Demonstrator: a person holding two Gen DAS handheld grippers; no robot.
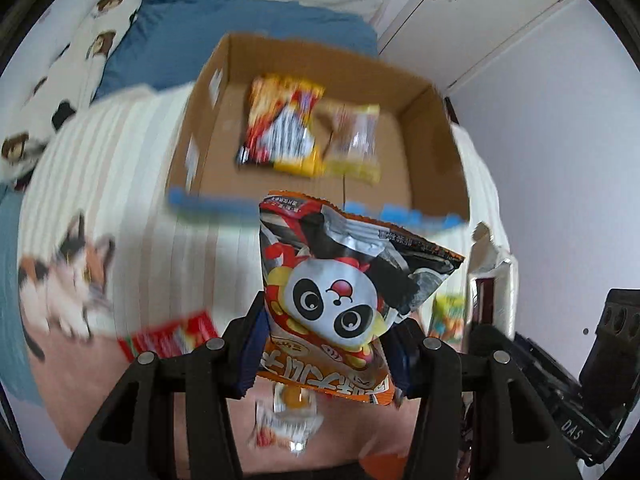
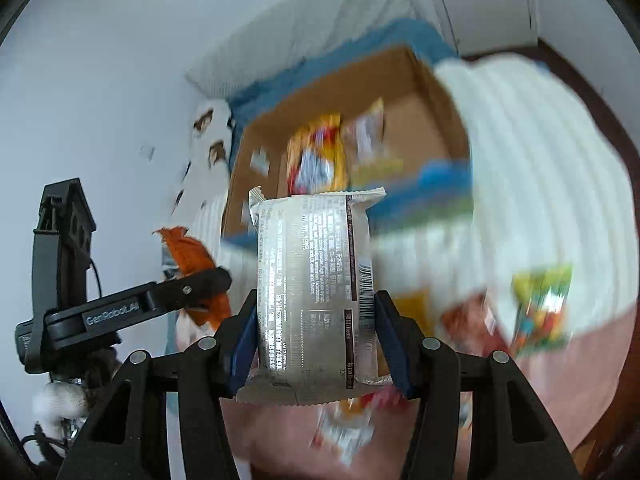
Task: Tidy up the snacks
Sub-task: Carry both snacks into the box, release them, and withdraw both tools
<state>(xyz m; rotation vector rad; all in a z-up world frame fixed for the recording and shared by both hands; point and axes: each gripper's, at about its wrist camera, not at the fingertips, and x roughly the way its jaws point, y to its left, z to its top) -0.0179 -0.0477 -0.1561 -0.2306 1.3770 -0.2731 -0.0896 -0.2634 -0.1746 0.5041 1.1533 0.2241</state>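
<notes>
On a bed with a striped cream blanket (image 1: 132,184) sits an open cardboard box (image 1: 424,152), where the snacks are being gathered. Two packets already lie flat on its floor, side by side: a red and yellow packet (image 1: 280,124) and a paler yellow packet (image 1: 356,140), both too blurred to read.

Each hand-held gripper carries a snack in the air on the near side of the box. The left gripper (image 1: 320,344) is clamped on an orange panda packet (image 1: 340,288), which shows a cartoon panda face and Asian lettering that I cannot make out. The right gripper (image 2: 316,344) is clamped on a silver cookie pack (image 2: 316,280), back panel facing the camera, with a barcode, fine ingredient print and the heading "Items"; the rest is too small to read. "GenRobot.AI" is printed on the left gripper's arm as seen from the right camera.

By my judgement the job is partly done: two snacks are boxed, two are in hand, and several remain loose on the bedding, among them a red packet (image 1: 172,336), a green and yellow packet (image 2: 540,308) and a clear-wrapped sweet (image 1: 288,420).
</notes>
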